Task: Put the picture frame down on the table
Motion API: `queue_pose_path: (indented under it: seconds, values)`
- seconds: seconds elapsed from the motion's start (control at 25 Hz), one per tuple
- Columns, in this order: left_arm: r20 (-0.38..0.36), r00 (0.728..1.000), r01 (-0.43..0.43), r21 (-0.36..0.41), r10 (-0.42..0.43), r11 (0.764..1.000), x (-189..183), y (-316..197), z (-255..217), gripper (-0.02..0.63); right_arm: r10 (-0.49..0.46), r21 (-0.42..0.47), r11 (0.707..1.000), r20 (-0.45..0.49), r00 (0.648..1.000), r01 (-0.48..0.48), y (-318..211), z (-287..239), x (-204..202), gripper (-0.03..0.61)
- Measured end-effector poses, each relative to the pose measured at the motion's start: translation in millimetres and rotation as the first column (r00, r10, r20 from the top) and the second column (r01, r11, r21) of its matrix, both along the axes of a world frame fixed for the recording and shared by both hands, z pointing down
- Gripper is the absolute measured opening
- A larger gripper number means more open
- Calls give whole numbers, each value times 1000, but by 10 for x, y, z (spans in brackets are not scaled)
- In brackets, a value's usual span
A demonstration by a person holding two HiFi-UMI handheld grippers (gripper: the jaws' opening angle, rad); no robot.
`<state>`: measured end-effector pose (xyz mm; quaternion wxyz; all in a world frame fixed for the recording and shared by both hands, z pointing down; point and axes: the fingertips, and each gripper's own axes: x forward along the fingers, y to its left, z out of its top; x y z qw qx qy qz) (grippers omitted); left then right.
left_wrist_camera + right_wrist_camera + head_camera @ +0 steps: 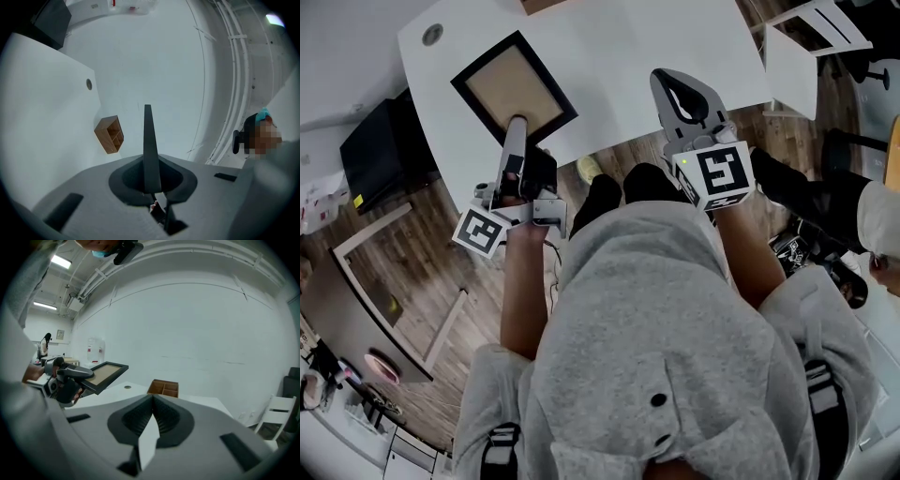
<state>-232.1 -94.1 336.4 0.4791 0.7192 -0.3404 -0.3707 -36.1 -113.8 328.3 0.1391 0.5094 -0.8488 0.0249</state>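
Note:
The picture frame (514, 86) has a black border and a tan panel, and hangs flat above the white table (628, 56). My left gripper (517, 124) is shut on the frame's near edge. In the left gripper view the frame (148, 140) shows edge-on as a thin dark blade between the jaws. The right gripper view shows the frame (101, 375) held clear above the tabletop by the left gripper (65, 376). My right gripper (667, 77) hovers over the table's near edge, shut and empty, to the right of the frame.
A small wooden compartment box (164, 388) stands on the far part of the table (110, 134). A white chair (825, 23) stands past the table's right end. A black case (375, 150) and wooden panels (384, 281) lie on the floor at left. Someone's legs (825, 202) are at right.

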Motion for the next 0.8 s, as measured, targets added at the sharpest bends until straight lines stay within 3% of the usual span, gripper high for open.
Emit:
queue_pose_path:
  seconds: [0.8]
  values:
    - [46,999,31,-49,-29,998,60,-312,121,35,-20,-3,1000,-10,1000,20,-380,19,143,26]
